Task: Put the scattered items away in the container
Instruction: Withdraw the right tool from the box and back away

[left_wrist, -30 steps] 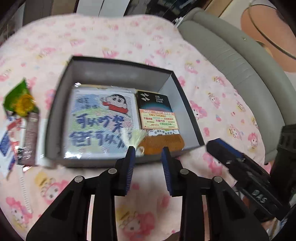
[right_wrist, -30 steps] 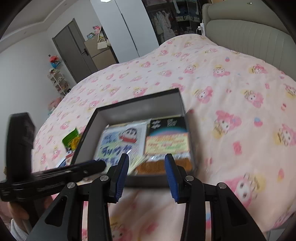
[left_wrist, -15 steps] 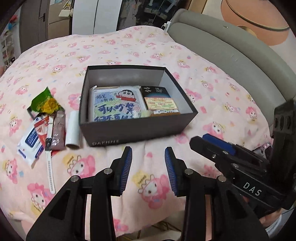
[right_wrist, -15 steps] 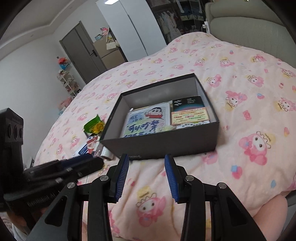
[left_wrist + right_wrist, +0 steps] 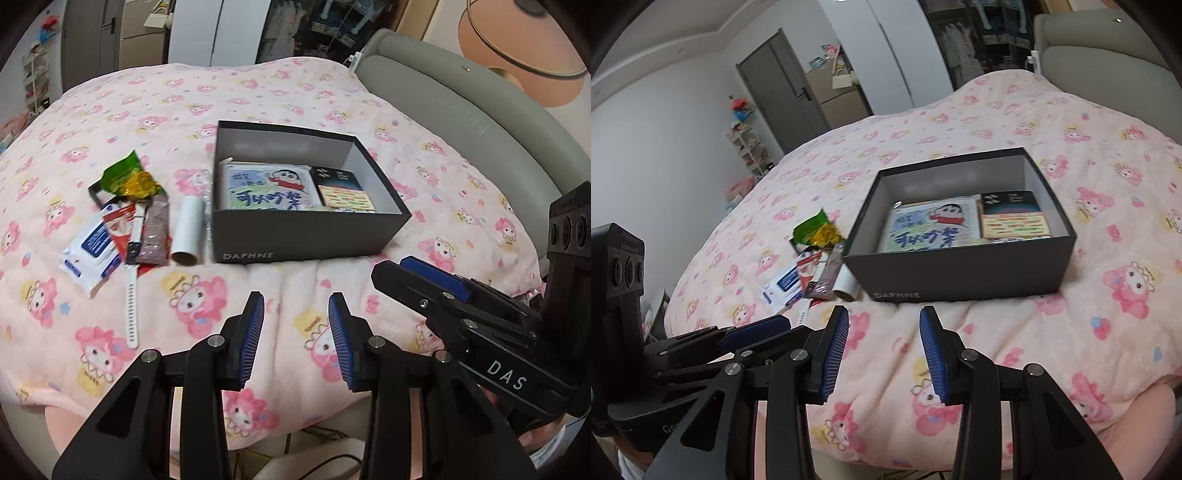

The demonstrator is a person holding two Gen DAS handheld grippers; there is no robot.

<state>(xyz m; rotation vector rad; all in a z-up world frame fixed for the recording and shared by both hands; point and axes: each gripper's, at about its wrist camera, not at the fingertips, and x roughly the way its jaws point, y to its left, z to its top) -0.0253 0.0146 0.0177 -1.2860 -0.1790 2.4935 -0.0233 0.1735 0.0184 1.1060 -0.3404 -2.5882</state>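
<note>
Both grippers have drawn back from the box since the earlier frames, so the whole box and the items beside it are now visible. Left wrist view: the left gripper [image 5: 295,339] is spread and empty above the pink blanket [image 5: 258,99], near the bed's front edge. The black box [image 5: 310,236] sits open on the bed ahead; inside lie a cartoon pouch [image 5: 269,188] on the left and a dark carton [image 5: 341,188] on the right, side by side. Just left of the box lie a white tube [image 5: 188,230], a brown sachet [image 5: 155,236], a white watch [image 5: 132,280], a white and blue wipes pack [image 5: 88,254] and a green and yellow wrapper [image 5: 127,179], clustered and partly overlapping. The right gripper [image 5: 424,275] enters from the right; its gap cannot be judged from this angle. Right wrist view: the right gripper [image 5: 884,349] is spread and empty, short of the box [image 5: 960,273]. The loose items [image 5: 812,269] lie left of it on the bed.
</note>
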